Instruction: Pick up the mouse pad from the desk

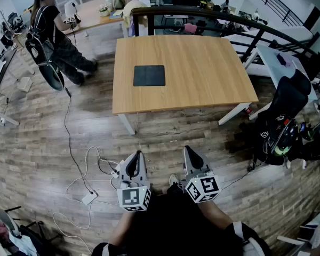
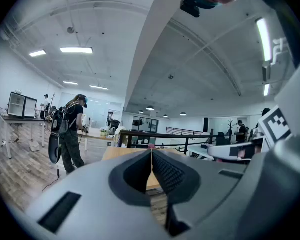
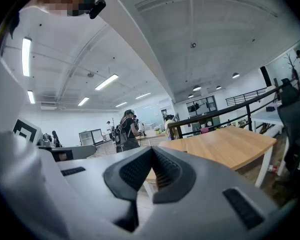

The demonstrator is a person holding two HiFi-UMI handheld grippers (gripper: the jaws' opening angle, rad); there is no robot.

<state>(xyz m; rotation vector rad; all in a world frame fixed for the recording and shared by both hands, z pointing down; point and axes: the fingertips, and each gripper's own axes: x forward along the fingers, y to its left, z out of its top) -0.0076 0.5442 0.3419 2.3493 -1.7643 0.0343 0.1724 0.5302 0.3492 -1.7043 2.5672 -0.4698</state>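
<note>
Head view first: the mouse pad (image 1: 149, 75) lies flat on the left half of the wooden desk (image 1: 202, 73), well apart from both claws. The left gripper (image 1: 135, 154) and right gripper (image 1: 188, 149) sit side by side over the floor, short of the desk's near edge. So I'd say the step in hand is just the approach. To do it well, I reckon you walk right up, spread one claw's jaws before reaching, and come in low at an edge of the pad, since a thin flat thing like that won't lift from straight above.

Left gripper view: jaws pressed together, nothing between them, desk edge beyond the tips. Can't make out the pad from here.

Right gripper view: same deal, jaws closed and empty, desk off to the right.

Pose-wise, both point forward, tipped a touch below level, forearms tucked near the body.
</note>
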